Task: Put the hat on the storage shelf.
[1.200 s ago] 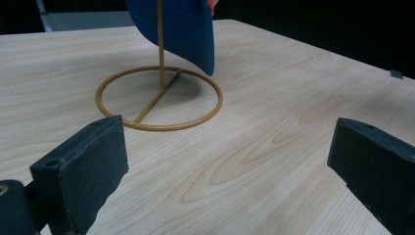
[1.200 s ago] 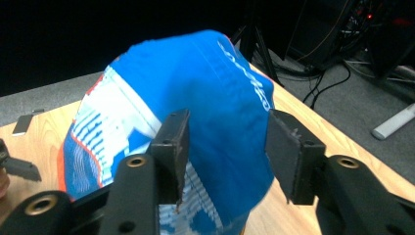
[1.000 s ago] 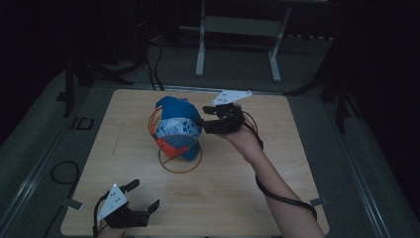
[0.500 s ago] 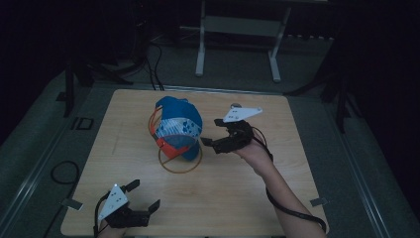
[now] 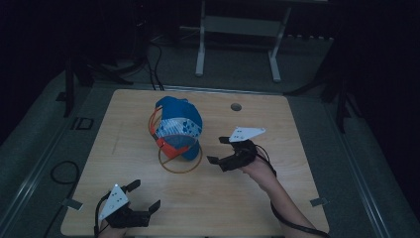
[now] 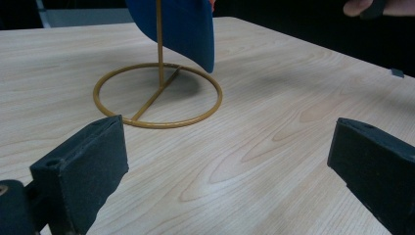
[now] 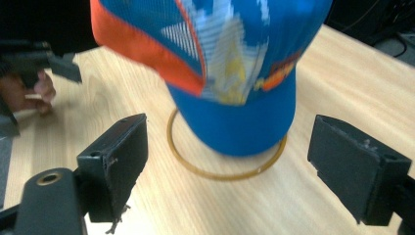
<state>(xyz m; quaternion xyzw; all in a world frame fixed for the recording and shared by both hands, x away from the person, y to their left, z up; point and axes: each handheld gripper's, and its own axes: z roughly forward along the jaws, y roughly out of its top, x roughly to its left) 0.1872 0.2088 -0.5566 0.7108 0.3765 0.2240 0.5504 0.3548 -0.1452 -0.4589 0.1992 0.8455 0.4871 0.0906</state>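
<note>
A blue and orange cap [image 5: 177,126] hangs on a gold wire stand [image 5: 180,161] in the middle of the wooden table [image 5: 277,129]. My right gripper [image 5: 218,149] is open, to the right of the stand and apart from the cap, jaws pointing at it. In the right gripper view the cap [image 7: 230,63] hangs over the stand's ring [image 7: 225,169] between the spread jaws. My left gripper [image 5: 145,196] is open near the table's front left edge. The left gripper view shows the ring base [image 6: 157,95] and the cap's blue brim [image 6: 183,27] ahead.
A round hole [image 5: 236,106] sits in the table's far side. Beyond the table stands a white metal frame [image 5: 237,34], with cables on the dark floor [image 5: 153,54]. Bare wood lies around the stand on all sides.
My right gripper has drawn back from the cap, moving toward the front right of the table. The cap stays on the stand. My left gripper has barely moved.
</note>
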